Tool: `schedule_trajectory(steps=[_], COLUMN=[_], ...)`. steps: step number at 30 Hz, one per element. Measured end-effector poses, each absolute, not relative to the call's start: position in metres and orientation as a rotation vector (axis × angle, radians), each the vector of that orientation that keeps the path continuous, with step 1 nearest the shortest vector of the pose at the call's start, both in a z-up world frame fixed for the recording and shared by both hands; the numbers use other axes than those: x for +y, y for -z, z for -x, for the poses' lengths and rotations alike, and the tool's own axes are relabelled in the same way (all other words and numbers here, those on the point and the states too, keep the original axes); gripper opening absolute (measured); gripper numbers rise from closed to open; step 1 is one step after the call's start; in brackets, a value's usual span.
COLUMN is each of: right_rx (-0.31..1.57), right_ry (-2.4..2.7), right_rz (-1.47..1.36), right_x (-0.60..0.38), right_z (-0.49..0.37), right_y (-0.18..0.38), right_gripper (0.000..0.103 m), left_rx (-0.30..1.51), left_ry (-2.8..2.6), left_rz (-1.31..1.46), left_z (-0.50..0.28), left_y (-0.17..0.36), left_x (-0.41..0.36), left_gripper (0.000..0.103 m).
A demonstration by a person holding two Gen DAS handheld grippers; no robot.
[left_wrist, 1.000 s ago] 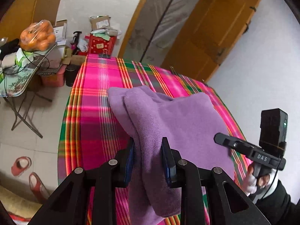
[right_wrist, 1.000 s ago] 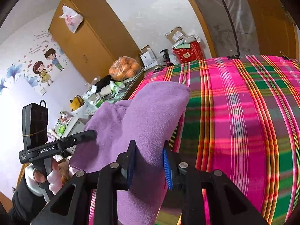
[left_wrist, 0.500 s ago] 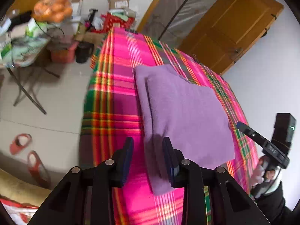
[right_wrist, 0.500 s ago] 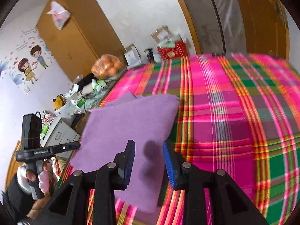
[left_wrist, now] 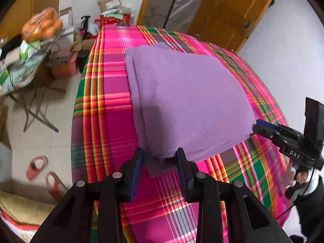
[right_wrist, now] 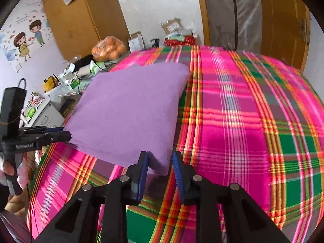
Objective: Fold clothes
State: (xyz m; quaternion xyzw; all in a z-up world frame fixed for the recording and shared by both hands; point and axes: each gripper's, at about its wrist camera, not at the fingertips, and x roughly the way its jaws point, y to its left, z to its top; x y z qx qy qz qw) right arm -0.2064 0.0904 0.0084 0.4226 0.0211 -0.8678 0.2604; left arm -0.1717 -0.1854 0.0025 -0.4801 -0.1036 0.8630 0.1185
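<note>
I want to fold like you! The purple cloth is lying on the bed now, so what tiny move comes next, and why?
Probably close both grippers on the near corners for another fold. The purple cloth lies flat on the plaid cover, the left gripper straddles one corner loosely, and the right gripper's jaws are already closing around the other.

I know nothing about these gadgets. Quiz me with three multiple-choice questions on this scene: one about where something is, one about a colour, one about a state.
1. Where does the purple cloth lie?
A. on the floor
B. on the plaid-covered table
C. on a chair

2. What colour are the pads of the left gripper?
A. blue
B. yellow
C. white

3. How is the cloth arranged?
A. crumpled in a ball
B. hanging from a hook
C. folded in flat layers

Answers: 1 B, it rests on the pink plaid cover. 2 A, blue strips line both fingers. 3 C, stacked edges show along its left side.
</note>
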Motion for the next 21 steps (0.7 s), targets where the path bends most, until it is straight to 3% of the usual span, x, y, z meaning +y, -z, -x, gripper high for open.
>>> schedule_trajectory(steps=[11,21], right_rx=[-0.032,-0.082], right_ry=[2.378,2.332], right_rz=[-1.069,-1.218], right_x=[0.096,0.101], right_z=[0.205,0.184], right_y=[-0.006,0.007], right_gripper=[0.026,0.026], left_rx=[-0.242,-0.093], left_ry=[-2.620,-2.550], left_rz=[1.191,1.288], left_z=[0.152,0.152], left_y=[-0.035,-0.007], left_x=[-0.179,-0.152], left_gripper=[0.033,0.033])
